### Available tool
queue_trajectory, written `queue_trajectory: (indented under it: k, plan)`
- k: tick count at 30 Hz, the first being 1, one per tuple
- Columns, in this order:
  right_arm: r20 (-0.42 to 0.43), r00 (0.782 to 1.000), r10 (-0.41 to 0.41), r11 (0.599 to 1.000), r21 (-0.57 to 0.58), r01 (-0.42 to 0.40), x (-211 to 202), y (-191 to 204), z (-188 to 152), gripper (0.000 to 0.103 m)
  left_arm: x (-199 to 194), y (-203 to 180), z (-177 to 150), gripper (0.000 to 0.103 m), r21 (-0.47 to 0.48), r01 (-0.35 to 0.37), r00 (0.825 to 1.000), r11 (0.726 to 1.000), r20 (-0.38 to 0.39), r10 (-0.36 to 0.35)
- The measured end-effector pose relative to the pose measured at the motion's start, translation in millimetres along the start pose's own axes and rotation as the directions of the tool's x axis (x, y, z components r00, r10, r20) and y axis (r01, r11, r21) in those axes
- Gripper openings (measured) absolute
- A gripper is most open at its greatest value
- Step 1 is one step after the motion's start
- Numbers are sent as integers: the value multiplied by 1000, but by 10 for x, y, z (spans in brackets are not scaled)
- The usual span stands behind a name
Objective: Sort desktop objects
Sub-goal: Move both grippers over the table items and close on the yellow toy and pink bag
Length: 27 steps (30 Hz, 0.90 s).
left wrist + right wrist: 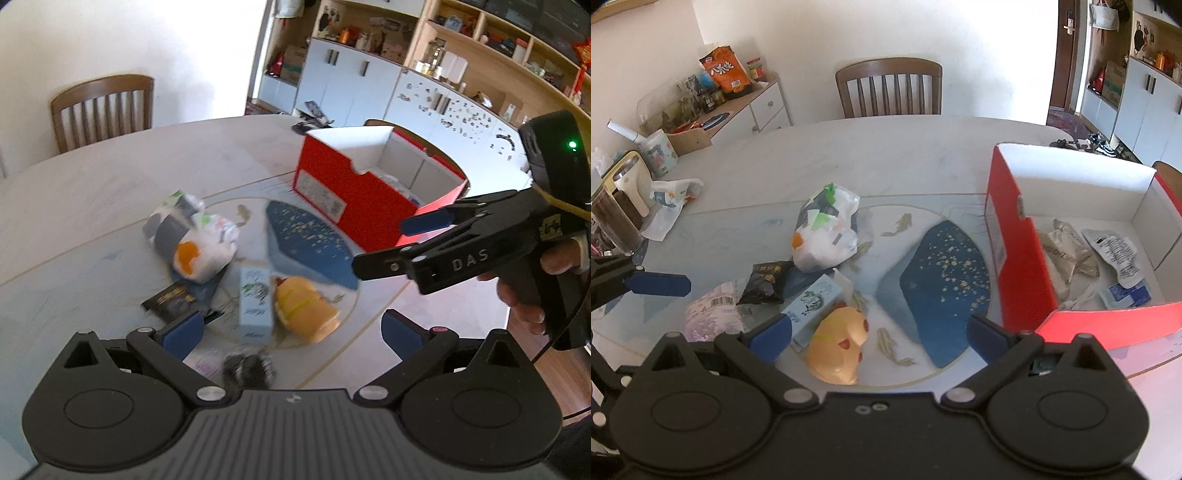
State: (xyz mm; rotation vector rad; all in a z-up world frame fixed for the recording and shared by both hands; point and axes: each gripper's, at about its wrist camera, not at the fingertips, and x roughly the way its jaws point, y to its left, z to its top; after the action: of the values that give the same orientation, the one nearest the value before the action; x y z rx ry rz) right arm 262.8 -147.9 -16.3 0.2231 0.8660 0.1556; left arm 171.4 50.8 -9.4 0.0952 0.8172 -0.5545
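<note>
A red cardboard box [1015, 254] stands open on the right of the table, with several wrappers and packets [1071, 254] inside; it also shows in the left wrist view [332, 184]. Loose items lie in a pile: a white plastic bag [827, 236], a black snack packet [766, 280], a pale blue carton [812, 306], a yellow squishy toy [838, 350] and a purple packet [713, 314]. My left gripper [291, 334] is open and empty above the carton [255, 302] and toy [306, 310]. My right gripper [879, 338] is open and empty above the toy, and shows in the left wrist view [380, 242].
A blue patterned mat area [942, 280] lies between pile and box. A glass jar [613, 218], tissue pack [659, 155] and crumpled bag [670, 199] stand at the table's left. A wooden chair [888, 88] is behind the table. Cabinets [369, 85] line the far wall.
</note>
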Motion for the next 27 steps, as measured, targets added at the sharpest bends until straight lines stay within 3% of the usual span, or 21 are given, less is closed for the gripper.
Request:
queue_trajectory:
  k: [13,27]
  plan:
    - [-30,1000,-5,1000,-1,5,204,168,-71,100,-5,557,-255,103,-69,-110,994,992,-27,108]
    - [-91,996,-13,1000,25,15,521,234,-88,95,196,894,-430,103,-2,-124,989,992,-76,124]
